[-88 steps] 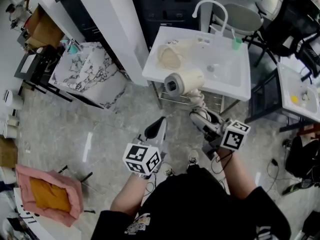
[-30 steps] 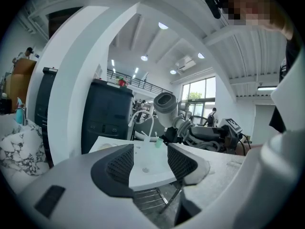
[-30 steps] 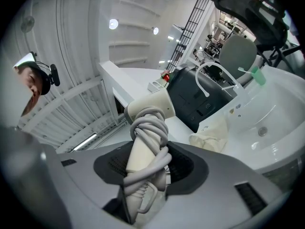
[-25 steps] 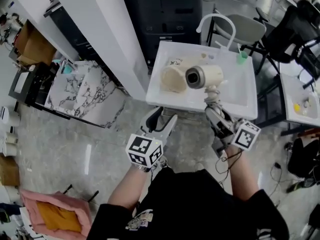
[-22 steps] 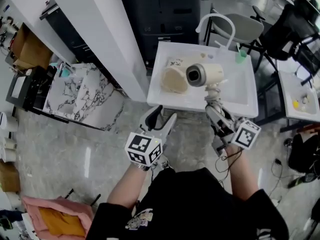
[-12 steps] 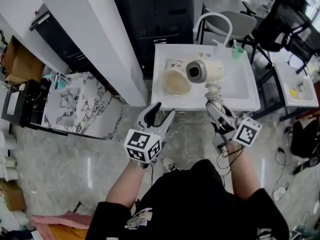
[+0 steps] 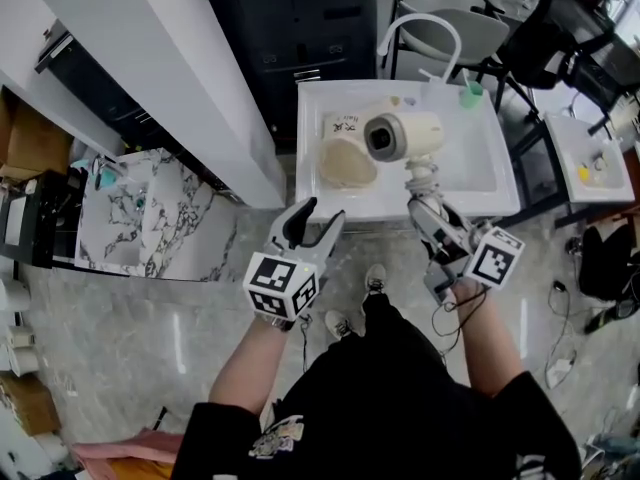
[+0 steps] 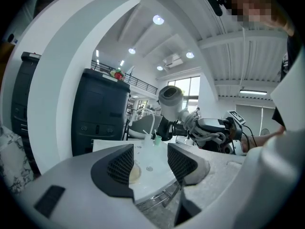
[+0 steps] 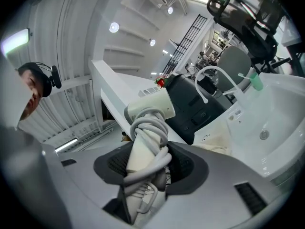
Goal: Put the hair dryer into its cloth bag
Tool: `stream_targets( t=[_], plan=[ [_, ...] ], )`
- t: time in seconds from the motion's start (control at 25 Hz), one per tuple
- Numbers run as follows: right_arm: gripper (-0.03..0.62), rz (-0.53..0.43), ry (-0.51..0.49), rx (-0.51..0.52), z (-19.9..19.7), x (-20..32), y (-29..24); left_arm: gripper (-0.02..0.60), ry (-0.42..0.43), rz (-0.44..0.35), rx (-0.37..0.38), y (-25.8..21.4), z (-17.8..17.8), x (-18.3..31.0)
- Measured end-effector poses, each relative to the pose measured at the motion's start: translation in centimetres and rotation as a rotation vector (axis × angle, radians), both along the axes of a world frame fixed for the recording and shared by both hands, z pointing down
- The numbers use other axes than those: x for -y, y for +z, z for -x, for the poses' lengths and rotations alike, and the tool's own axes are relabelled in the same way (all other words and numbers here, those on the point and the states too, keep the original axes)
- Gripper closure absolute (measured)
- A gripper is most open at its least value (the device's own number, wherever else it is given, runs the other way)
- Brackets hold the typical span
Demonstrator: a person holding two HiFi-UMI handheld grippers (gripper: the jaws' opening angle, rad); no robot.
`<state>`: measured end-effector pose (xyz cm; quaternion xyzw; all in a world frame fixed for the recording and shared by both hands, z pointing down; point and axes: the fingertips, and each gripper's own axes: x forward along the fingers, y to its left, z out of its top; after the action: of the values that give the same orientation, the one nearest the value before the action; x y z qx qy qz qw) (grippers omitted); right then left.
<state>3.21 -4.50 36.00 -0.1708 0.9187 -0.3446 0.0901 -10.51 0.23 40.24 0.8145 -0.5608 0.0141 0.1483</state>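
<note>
The cream hair dryer [image 7: 402, 136] is held up over the white sink unit [image 7: 480, 190], its cord wound round the handle. My right gripper [image 7: 428, 208] is shut on that handle [image 9: 145, 151], barrel [image 9: 148, 107] pointing up and away. The beige cloth bag [image 7: 346, 158] lies on the sink unit's left part, left of the dryer. My left gripper [image 7: 312, 226] hangs open and empty in front of the unit's near edge, below the bag. In the left gripper view the dryer [image 8: 171, 99] and the right gripper [image 8: 209, 128] show to the right, beyond the open jaws.
A curved white tap [image 7: 418, 30] and a green cup [image 7: 470, 93] stand at the back of the sink unit. A white wall panel [image 7: 160, 78] and a dark cabinet [image 7: 300, 28] rise to the left and behind. A marble-patterned block [image 7: 140, 218] sits at left. Chairs [image 7: 540, 38] stand at right.
Both grippers have drifted forward toward the sink unit. The dryer has moved with the right gripper and now hangs beside the bag; the grip is unchanged and the left jaws stay open.
</note>
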Motion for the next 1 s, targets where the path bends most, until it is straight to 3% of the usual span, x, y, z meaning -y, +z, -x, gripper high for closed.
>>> stream_targets(
  t=[0.4,1.0],
  plan=[
    [0.393,0.019,-0.077,0.009,1.9,7.5,0.6,0.370,-0.057,0.055,0.057,1.7,2.0,7.0],
    [0.393,0.057,-0.184,0.023,2.9,16.8,2.0,0.365,-0.120,0.150,0.220,5.9,3.2,15.0]
  ],
)
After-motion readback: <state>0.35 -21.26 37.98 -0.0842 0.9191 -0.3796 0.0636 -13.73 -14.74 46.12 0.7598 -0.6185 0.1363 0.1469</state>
